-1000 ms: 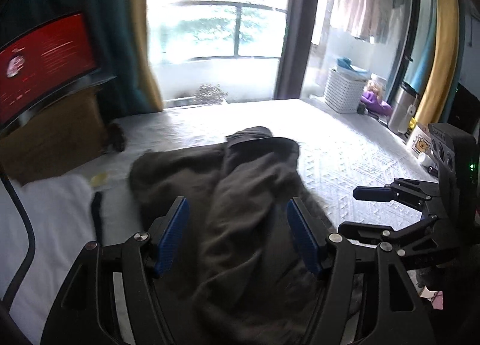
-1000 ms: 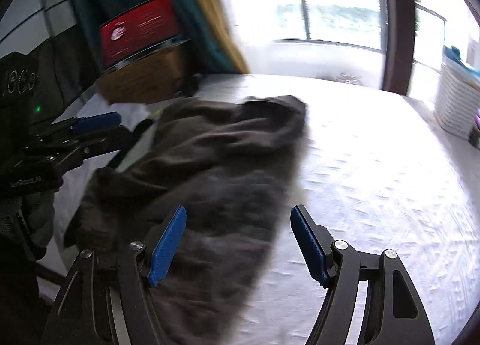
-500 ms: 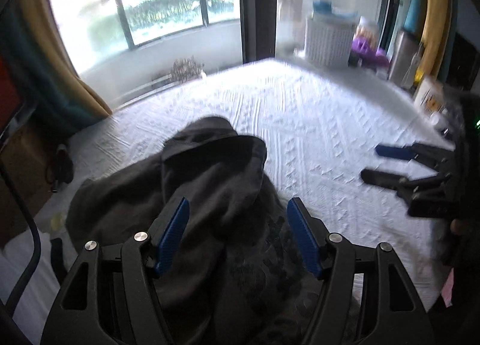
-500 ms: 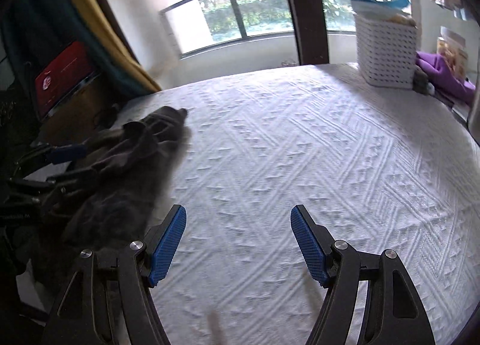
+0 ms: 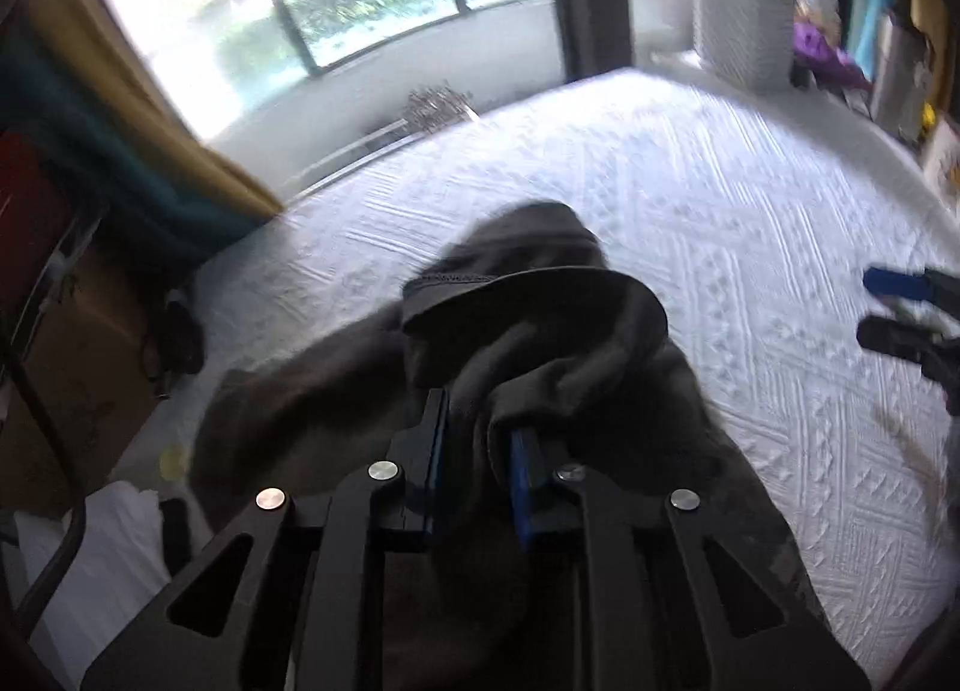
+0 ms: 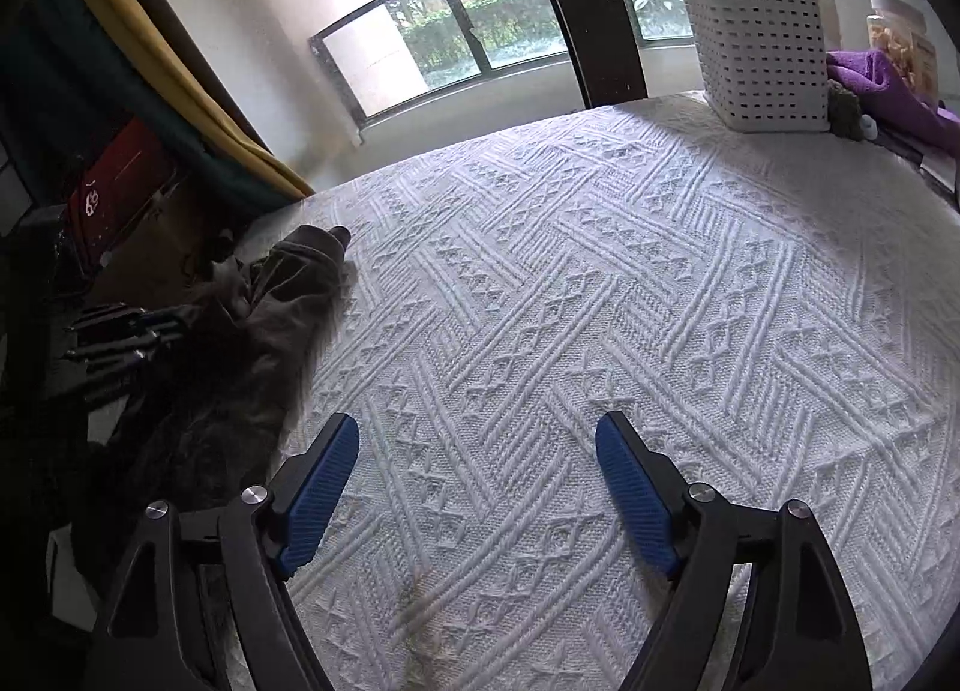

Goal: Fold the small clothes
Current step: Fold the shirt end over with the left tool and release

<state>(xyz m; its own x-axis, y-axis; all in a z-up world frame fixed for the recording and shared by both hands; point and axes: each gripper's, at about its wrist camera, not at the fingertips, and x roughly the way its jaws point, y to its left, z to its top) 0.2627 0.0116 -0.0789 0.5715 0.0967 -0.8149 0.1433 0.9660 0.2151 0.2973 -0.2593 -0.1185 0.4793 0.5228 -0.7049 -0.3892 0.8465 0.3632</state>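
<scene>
- Bed with white textured knit bedspread [image 6: 600,295]: carries all items.
- Crumpled dark grey fabric garment [image 6: 264,319]: lies at the bedspread's left edge.
- White perforated plastic basket [image 6: 759,60]: stands at the far right corner.
- Purple cloth [image 6: 882,84]: lies beside the basket.

Claw-mounted views; shared white bedspread [image 6: 600,301]

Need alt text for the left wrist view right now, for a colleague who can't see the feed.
The left tool is shut on a bunched fold of the dark grey garment, which lies crumpled on the white textured bedspread. The right tool shows at the right edge, over the bedspread and clear of the garment. Behind are a window and a white basket.
</scene>
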